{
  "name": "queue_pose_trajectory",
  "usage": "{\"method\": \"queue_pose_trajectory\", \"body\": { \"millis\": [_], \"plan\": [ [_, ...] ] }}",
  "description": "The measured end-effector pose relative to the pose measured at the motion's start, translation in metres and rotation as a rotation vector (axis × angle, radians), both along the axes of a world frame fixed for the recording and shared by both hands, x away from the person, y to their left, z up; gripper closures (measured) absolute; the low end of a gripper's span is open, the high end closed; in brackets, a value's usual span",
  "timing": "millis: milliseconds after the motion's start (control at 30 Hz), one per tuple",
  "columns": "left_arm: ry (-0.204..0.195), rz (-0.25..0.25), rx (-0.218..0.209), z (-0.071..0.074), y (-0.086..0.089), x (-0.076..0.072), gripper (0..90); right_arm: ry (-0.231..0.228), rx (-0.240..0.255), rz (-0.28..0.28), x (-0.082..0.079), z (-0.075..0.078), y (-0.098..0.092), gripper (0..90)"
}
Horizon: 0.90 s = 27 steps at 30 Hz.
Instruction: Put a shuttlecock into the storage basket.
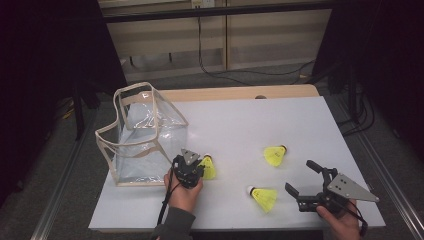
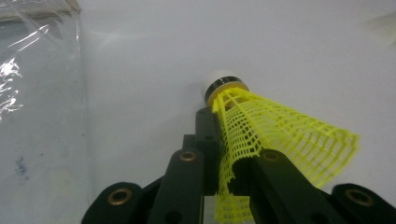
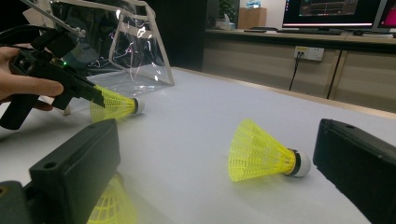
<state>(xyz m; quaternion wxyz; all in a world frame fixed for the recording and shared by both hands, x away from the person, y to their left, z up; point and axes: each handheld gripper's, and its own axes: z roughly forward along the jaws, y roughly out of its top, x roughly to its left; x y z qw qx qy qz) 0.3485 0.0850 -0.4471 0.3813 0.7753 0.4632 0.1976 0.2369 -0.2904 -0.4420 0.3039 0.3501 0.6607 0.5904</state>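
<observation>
Three yellow net shuttlecocks with white corks lie on the white table (image 1: 240,125). My left gripper (image 1: 192,169) is shut on the skirt of the left shuttlecock (image 1: 209,167), beside the clear bag. In the left gripper view its jaws (image 2: 217,135) pinch the yellow skirt (image 2: 280,135), with the cork resting on the table. From the right gripper view, that left gripper (image 3: 93,95) grips the same shuttlecock (image 3: 116,106). My right gripper (image 1: 300,176) stands open at the front right, between a second shuttlecock (image 1: 275,155) and a third (image 1: 264,197), with nothing between its fingers (image 3: 217,130).
A clear plastic bag (image 1: 145,135) with beige trim stands open at the table's left side, close to my left gripper. The table's front edge runs just behind both hands. Cables lie on the floor beyond the far edge.
</observation>
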Motion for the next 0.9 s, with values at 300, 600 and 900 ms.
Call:
{"method": "queue_pose_trajectory", "body": {
  "millis": [300,600,900],
  "plan": [
    [0.046,-0.036,-0.046,0.008,0.0,0.0,86.0,-0.001,0.0,0.0,0.0,0.0,0.0,0.4],
    [0.076,-0.062,-0.086,0.018,-0.002,0.0,85.9,-0.001,0.002,-0.003,0.0,0.0,-0.001,0.4],
    [0.1,-0.085,-0.103,0.032,-0.002,0.006,85.8,-0.001,0.011,-0.009,0.0,0.001,-0.002,0.5]
  ]
}}
